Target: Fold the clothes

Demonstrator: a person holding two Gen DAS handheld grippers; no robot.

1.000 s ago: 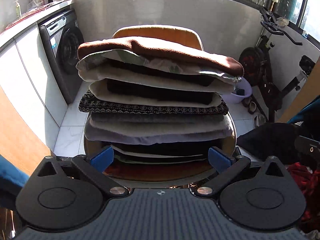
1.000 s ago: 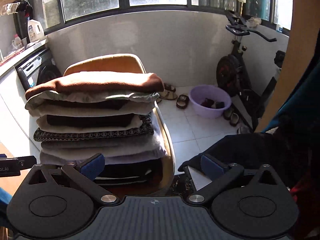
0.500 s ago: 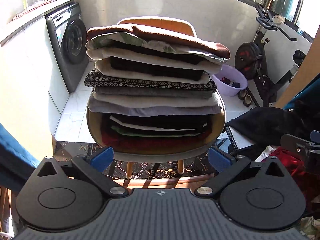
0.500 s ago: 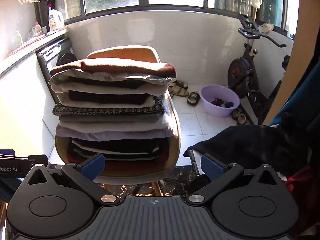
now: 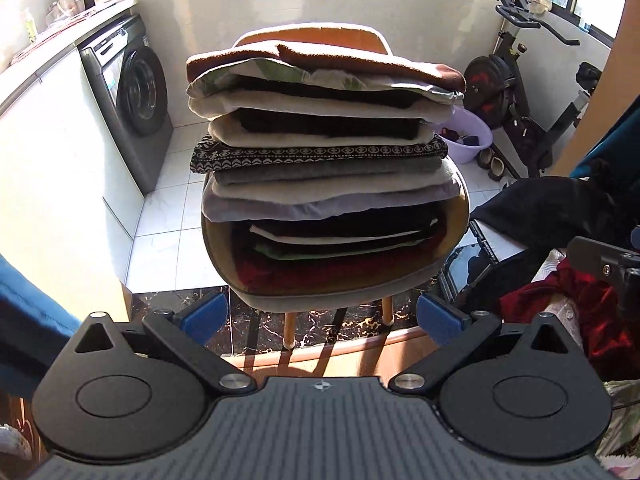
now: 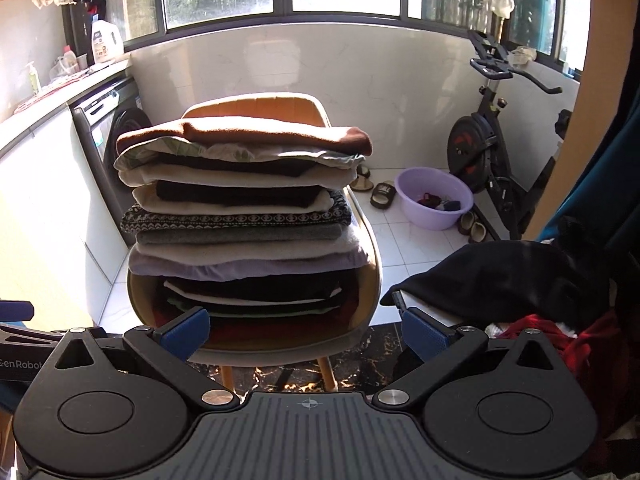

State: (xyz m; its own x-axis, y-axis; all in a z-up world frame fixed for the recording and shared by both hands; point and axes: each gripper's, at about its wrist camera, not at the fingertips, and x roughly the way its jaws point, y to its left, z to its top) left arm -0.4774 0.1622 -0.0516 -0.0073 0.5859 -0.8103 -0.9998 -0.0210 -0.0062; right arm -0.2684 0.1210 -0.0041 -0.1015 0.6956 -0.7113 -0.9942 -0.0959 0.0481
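Clothes in a tall folded stack (image 5: 324, 152) fill the chair (image 5: 332, 284) at centre, brown piece on top. Further right, black (image 6: 516, 276) and red garments (image 6: 580, 340) lie loose, apparently left to fold. Left gripper (image 5: 320, 316) and right gripper (image 6: 304, 332) both gape, holding nothing.

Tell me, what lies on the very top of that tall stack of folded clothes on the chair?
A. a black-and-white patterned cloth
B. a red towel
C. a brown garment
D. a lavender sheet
C: the brown garment is the topmost layer of the stack of folded clothes on the chair; the patterned, lavender and red pieces all lie lower down.
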